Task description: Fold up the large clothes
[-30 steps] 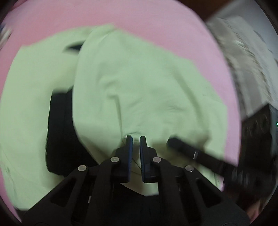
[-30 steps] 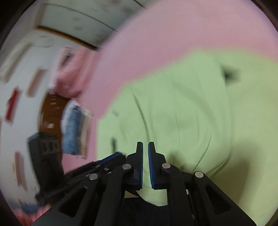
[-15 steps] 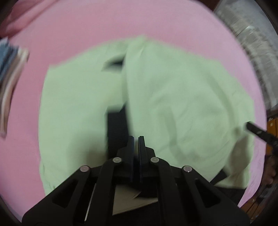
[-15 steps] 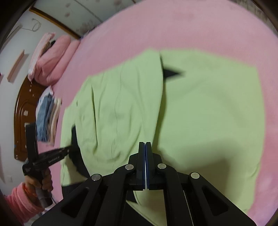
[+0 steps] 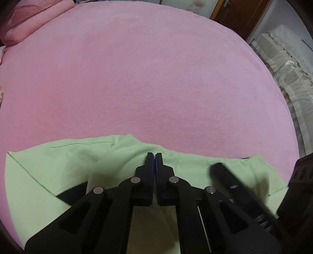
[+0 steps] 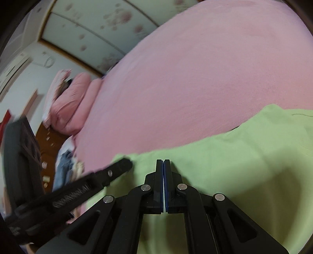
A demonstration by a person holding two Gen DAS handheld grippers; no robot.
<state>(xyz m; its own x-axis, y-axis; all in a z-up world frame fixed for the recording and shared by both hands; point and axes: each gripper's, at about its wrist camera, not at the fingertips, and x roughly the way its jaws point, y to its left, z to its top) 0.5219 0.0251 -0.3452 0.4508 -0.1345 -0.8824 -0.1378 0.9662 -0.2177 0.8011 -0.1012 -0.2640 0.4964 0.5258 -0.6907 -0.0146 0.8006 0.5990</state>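
A light green garment (image 5: 82,160) lies on the pink bed (image 5: 148,82), folded over, its far edge just past my fingertips. My left gripper (image 5: 155,156) is shut, with green cloth under the closed pads; whether it pinches the cloth I cannot tell. My right gripper (image 6: 163,162) is shut over the same garment (image 6: 244,156), and its grip on the cloth is equally unclear. The right gripper shows blurred at the left wrist view's right (image 5: 234,185). The left gripper shows at the right wrist view's left (image 6: 109,173).
Pink pillows (image 6: 70,101) lie at the head of the bed. A stack of folded clothes (image 6: 64,166) sits near the wooden headboard (image 6: 49,140). A cream covered sofa (image 5: 285,64) stands beside the bed, by a brown door (image 5: 240,15).
Both grippers have swung forward over the garment to its far edge, carrying cloth across. The view now shows mostly bare pink bed beyond the green edge.
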